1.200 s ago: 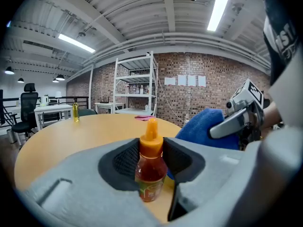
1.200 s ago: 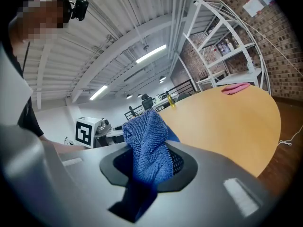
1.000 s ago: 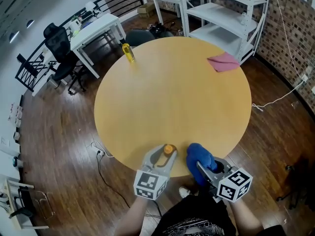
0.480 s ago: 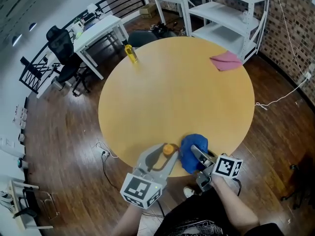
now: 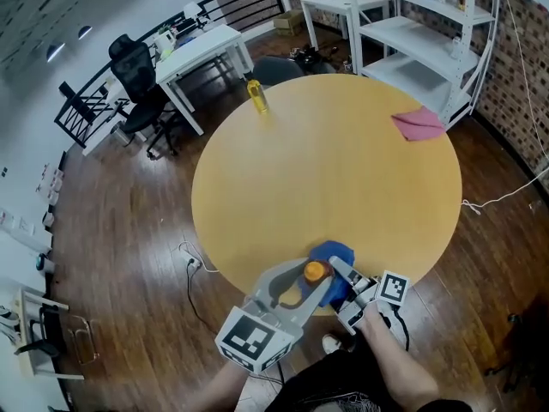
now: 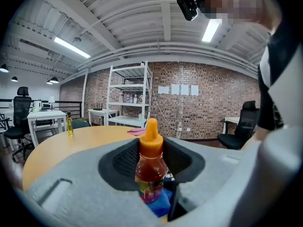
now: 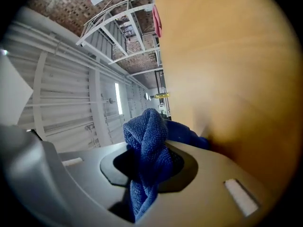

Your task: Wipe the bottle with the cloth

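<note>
Round table (image 5: 326, 170), just one, its near edge under the action: a hard rub could twist the orange-capped bottle (image 6: 151, 168) out of the left gripper (image 5: 302, 283) clamping it. Two grippers, and the right gripper (image 5: 347, 283) pinches the blue cloth (image 7: 147, 160) just beside. Two cloths counting the pink cloth (image 5: 418, 124), two bottles counting the yellow bottle (image 5: 255, 95).

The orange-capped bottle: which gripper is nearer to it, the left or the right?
Left. The left gripper grips the bottle between its jaws; the right gripper, holding the blue cloth, is just to its right.
</note>
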